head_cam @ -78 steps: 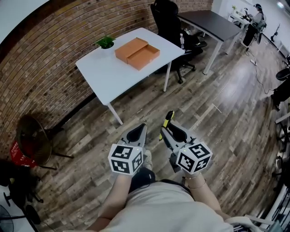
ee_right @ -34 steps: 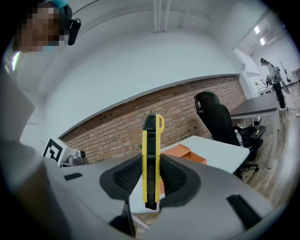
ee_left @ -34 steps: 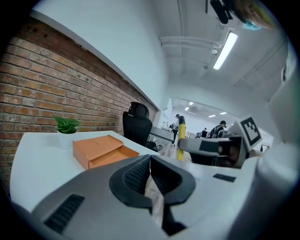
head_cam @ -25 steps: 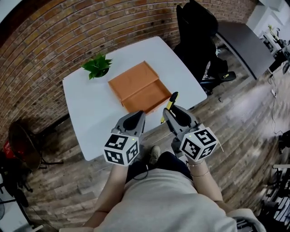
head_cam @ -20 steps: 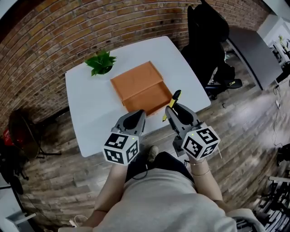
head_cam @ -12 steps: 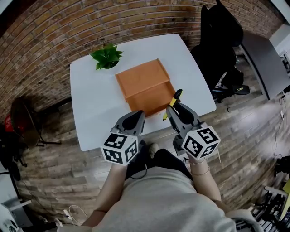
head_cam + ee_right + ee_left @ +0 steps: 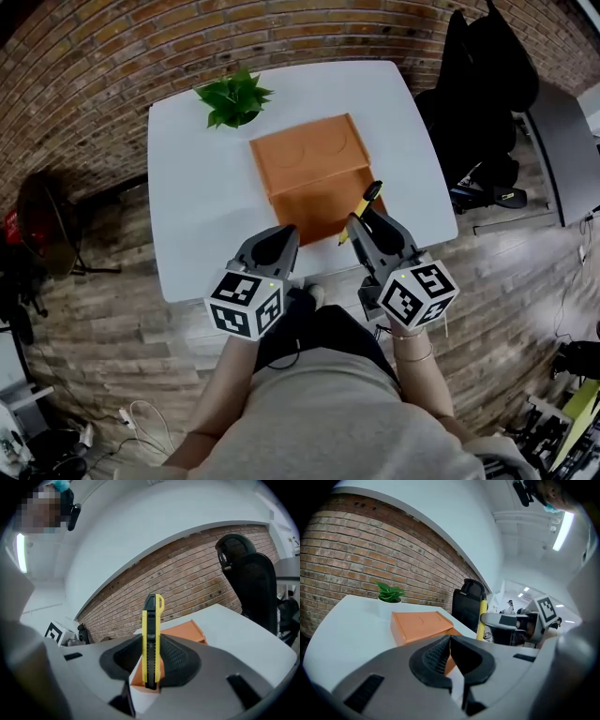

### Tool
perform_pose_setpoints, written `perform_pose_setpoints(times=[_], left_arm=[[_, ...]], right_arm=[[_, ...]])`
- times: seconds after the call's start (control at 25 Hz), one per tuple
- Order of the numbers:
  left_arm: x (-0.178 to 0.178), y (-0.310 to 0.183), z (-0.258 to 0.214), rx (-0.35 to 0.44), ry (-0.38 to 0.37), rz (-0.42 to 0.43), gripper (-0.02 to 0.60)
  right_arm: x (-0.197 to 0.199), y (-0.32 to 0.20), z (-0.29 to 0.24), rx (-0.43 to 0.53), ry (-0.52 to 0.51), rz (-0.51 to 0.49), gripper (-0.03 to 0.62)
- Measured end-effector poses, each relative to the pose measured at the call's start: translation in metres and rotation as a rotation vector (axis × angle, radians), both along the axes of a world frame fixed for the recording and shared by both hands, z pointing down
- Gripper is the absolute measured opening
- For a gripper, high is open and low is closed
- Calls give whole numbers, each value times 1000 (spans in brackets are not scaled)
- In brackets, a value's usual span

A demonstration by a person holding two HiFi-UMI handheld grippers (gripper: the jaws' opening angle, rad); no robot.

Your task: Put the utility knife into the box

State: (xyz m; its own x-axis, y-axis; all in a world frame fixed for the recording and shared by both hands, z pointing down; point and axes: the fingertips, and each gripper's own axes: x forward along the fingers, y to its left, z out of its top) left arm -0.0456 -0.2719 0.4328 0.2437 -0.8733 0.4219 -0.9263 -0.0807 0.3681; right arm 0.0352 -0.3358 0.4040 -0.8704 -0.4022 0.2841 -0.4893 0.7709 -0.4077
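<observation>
Knife [image 7: 151,639], slim, yellow-and-black, upright

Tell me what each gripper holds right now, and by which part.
The right gripper clamps the utility knife by its lower body, upper end sticking out. The left gripper is shut, empty.

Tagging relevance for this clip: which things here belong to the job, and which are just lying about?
Job: knife, clamped in the right gripper; box, open on the table.
Just there: plant; chair; left gripper, shut and empty.
</observation>
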Motion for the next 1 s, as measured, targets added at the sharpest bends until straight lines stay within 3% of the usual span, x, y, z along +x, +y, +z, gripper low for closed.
perform_pose_setpoints(times=[0.56, 1.0], left_arm=[[-37, 5, 36, -74, 51, -80, 6], [-50, 9, 68, -110, 81, -95, 6]], right_arm=[[-35, -36, 15, 59, 101, -93, 114], [-68, -28, 56, 246, 328, -405, 114]])
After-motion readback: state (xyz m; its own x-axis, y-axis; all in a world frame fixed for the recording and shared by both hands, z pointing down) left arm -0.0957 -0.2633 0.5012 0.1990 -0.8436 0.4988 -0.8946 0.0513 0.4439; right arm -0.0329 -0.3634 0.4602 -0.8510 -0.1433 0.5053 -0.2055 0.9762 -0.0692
